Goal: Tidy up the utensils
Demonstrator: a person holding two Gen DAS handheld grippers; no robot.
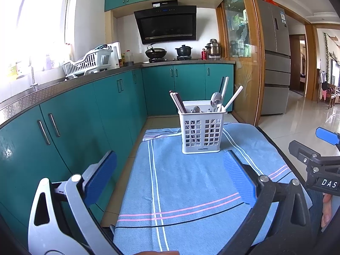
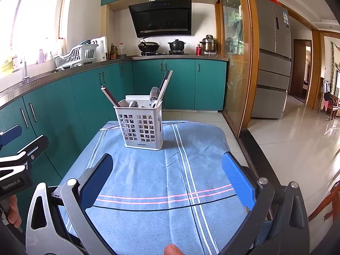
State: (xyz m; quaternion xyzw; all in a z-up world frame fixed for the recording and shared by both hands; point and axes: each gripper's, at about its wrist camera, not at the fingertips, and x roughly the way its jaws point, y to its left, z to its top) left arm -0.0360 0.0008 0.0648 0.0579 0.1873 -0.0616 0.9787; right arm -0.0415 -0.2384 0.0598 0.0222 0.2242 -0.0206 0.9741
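Observation:
A white slotted utensil holder stands upright at the far end of a blue striped towel; it also shows in the right wrist view. It holds spoons, chopsticks and white handles. My left gripper is open and empty, well short of the holder. My right gripper is open and empty over the towel, also short of the holder. Each gripper shows at the edge of the other's view: the right and the left.
Teal cabinets and a counter run along the left and back, close to the towel's left edge. A dish rack, wok and pots sit on the counter. A glass door and a fridge stand to the right.

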